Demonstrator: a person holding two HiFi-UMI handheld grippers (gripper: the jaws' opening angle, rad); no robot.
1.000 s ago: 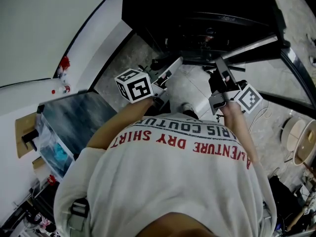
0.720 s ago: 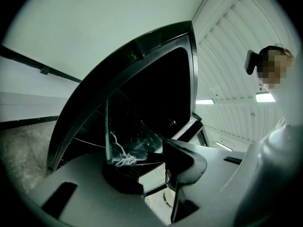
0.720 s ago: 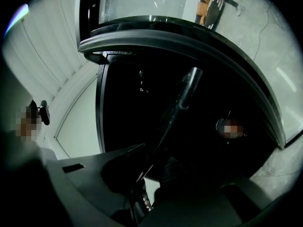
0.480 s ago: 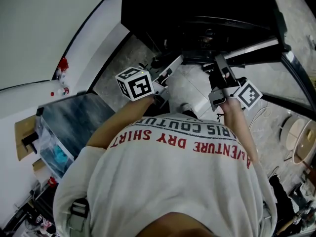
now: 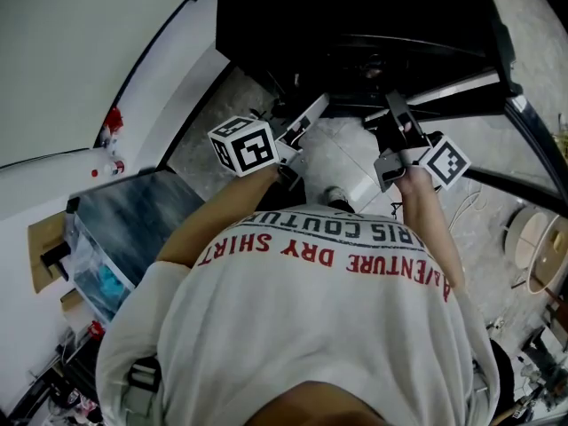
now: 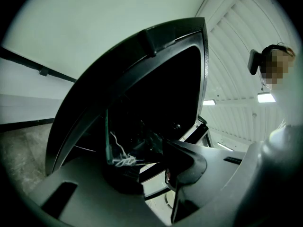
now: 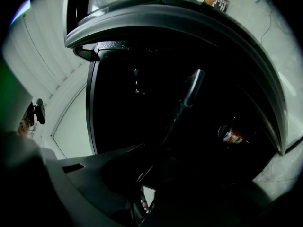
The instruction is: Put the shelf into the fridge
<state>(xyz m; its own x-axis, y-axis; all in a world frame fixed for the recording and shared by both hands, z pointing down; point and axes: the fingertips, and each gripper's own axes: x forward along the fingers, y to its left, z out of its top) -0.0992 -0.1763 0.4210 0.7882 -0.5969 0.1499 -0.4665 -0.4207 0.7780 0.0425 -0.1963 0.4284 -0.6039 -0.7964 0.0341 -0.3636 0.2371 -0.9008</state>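
Note:
The shelf is a clear glass pane (image 5: 346, 149) with a dark rim, held level between both grippers at the mouth of the black fridge (image 5: 355, 25). My left gripper (image 5: 304, 121) is shut on the shelf's left edge. In the left gripper view the greenish glass edge (image 6: 108, 136) rises just past the jaws of the left gripper (image 6: 142, 167). My right gripper (image 5: 397, 122) grips the right side. In the right gripper view its jaws are very dark, with the shelf's rim bar (image 7: 189, 91) reaching into the fridge interior.
The open fridge door (image 5: 532, 131) stands at the right. A can (image 7: 229, 135) sits inside the fridge. A grey slab (image 5: 133, 207) and a clear bin (image 5: 98, 278) are at the left by the white wall. A round white object (image 5: 541, 251) lies on the floor at the right.
Both grippers have moved a little forward toward the fridge, carrying the shelf with them.

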